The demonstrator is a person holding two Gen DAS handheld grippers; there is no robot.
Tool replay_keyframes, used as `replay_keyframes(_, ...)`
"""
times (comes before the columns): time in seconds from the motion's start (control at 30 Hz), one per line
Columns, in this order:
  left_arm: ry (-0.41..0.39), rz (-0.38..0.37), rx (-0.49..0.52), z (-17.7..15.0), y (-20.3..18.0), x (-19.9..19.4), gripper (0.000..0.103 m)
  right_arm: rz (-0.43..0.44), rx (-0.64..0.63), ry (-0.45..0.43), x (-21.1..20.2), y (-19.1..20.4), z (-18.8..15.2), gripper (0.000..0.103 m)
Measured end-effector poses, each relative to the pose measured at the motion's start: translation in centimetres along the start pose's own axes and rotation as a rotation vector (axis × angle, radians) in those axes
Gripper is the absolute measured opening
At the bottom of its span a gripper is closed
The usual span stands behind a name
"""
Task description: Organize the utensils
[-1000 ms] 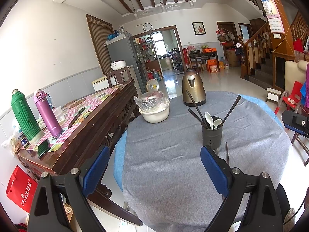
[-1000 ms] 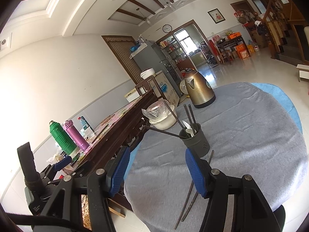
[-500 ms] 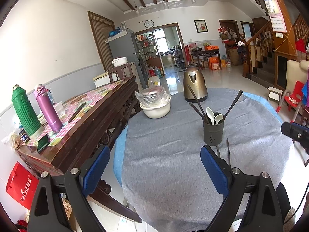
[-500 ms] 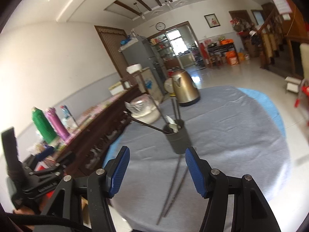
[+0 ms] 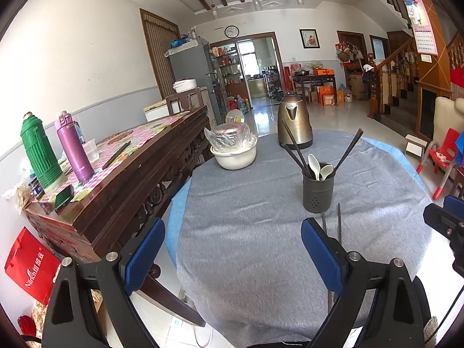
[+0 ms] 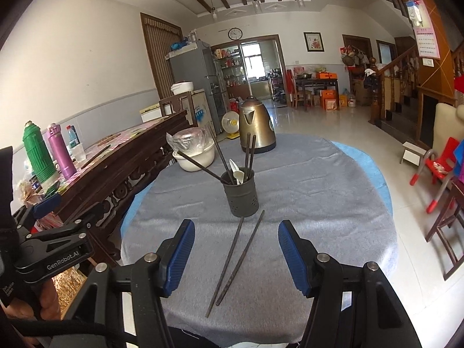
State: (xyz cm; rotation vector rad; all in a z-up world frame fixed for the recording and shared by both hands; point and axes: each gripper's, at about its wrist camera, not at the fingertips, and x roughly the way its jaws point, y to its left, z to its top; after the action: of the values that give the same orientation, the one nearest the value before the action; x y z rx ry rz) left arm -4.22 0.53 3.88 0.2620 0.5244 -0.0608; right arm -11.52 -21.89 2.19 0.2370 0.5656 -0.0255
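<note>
A: Nearest the near edge of the tabletop (image 6: 333,174), the right gripper (image 6: 235,256) is spread with nothing between its pads. The left gripper (image 5: 232,256) is spread and empty too.

B: Where are the loose ones?

A: Two chopsticks (image 6: 236,256) lie flat on the grey cloth, running from near the near edge toward the holder (image 6: 240,192), their far tips just beside its base. The holder stands about mid-tabletop with more chopsticks and white spoons (image 6: 236,174) in it.

B: How would they handle?

A: Thin, stiff, light and probably slick, I'd judge, and lying flat they offer little height. I'd pinch one near its middle so it doesn't swing, or lift a near end first. The holder looks light enough to tip if knocked.

B: Anything unclear?

A: In the left view, the pad hides the near parts of the chopsticks. How many sticks are in the holder is hard to count. Farther back, the bowl (image 6: 194,156) is wrapped in plastic, contents unclear, with a kettle (image 6: 256,129) near the far edge.
</note>
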Motion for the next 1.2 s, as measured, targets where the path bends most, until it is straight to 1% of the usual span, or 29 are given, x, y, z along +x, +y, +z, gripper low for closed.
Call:
replay_keyframes(0.17,0.019,-0.006,-0.011,-0.4,-0.1,0.2,0.095,-0.037,-0.024,0.009,0.2,0.2,-0.6,0.063)
replay_keyframes(0.37,0.033,-0.011,-0.012,-0.9,-0.3,0.4,0.095,-0.07,-0.018,-0.005,0.1,-0.1,-0.5,0.066)
replay_keyframes(0.57,0.041,-0.018,-0.018,-0.9,-0.4,0.4,0.095,-0.067,-0.012,0.013,0.6,-0.4,-0.6,0.066)
replay_keyframes(0.87,0.074,-0.032,-0.023,-1.3,-0.5,1.0,0.095,-0.072,-0.007,0.026,1.1,-0.4,-0.7,0.066)
replay_keyframes(1.2,0.082,-0.03,-0.031,-1.4,-0.2,1.1,0.095,-0.064,-0.02,0.03,1.2,0.2,-0.8,0.066)
